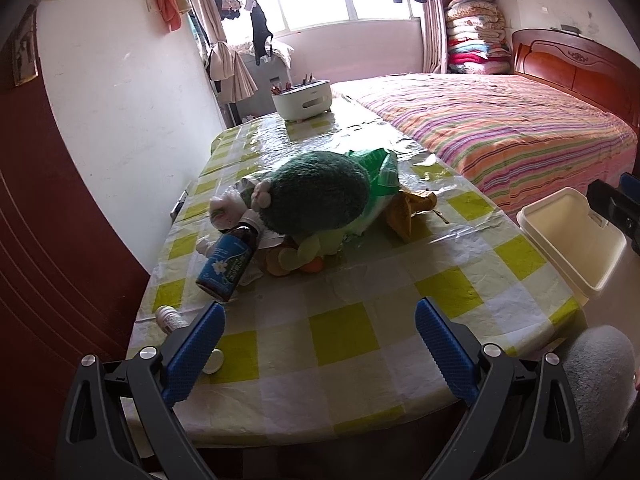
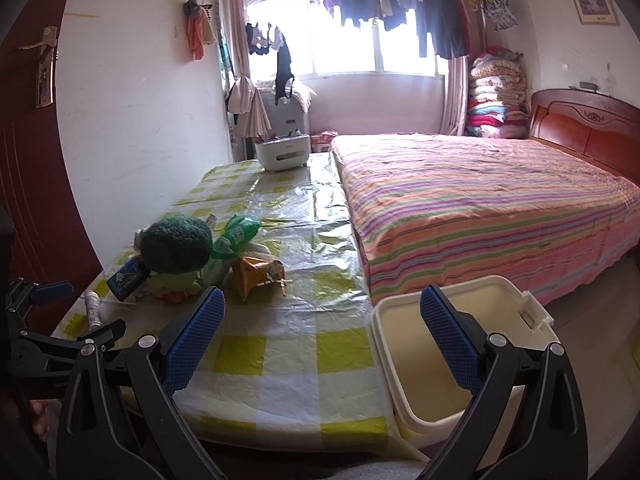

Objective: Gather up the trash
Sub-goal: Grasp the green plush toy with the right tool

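Note:
A pile of clutter lies mid-table: a green plush toy [image 1: 316,190], a dark bottle with a blue label [image 1: 230,266], a green wrapper [image 1: 380,172] and a crumpled yellow bag [image 1: 412,210]. A small white bottle [image 1: 170,318] and a white cap [image 1: 212,360] rest near the front left edge. My left gripper [image 1: 320,344] hovers open over the table's front edge, short of the pile. My right gripper [image 2: 322,340] is open too, straddling the table's right edge and the cream bin [image 2: 500,292]. The toy [image 2: 176,244], blue-label bottle [image 2: 128,278] and yellow bag [image 2: 256,272] lie ahead to its left.
The table wears a green-checked plastic cloth [image 1: 344,332]. A white organiser box [image 1: 302,100] stands at its far end. A striped bed [image 2: 480,200] runs along the right side, the bin beside it on the floor. A red door [image 1: 48,240] is at left.

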Demonstrator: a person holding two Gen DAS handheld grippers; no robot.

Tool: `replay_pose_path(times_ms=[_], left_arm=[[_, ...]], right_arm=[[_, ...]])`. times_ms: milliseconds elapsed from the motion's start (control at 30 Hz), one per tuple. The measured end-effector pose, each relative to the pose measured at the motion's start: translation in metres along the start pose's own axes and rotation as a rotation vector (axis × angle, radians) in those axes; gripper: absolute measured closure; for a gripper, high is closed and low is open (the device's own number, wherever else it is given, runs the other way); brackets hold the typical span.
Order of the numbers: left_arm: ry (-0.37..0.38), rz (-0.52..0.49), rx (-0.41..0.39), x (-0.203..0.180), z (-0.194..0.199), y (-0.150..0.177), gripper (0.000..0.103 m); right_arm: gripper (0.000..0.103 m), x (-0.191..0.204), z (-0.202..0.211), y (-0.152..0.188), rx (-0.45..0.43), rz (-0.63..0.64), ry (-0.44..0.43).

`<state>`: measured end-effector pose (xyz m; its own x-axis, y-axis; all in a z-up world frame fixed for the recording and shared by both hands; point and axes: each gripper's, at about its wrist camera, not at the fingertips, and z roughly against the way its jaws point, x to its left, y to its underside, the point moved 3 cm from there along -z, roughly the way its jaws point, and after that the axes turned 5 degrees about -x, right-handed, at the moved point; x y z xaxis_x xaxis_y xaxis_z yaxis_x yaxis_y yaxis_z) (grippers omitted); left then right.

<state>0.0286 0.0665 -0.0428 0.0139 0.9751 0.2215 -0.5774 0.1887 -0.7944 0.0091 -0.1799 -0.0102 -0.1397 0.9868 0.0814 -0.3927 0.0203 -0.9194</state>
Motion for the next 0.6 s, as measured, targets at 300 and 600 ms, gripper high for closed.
replay_pose_path(times_ms=[300,600], left_arm=[[-0.092,0.102,0.023,0.053,0.008,0.013,0.010],[-0.158,0.266,0.015,0.112,0.026,0.033,0.010]], right_arm=[[0.006,0.040,-0.028,-0.024,-0.053,0.035,-0.212],[0.006,0.129,-0.103,-0.030,0.059,0.254,-0.447]])
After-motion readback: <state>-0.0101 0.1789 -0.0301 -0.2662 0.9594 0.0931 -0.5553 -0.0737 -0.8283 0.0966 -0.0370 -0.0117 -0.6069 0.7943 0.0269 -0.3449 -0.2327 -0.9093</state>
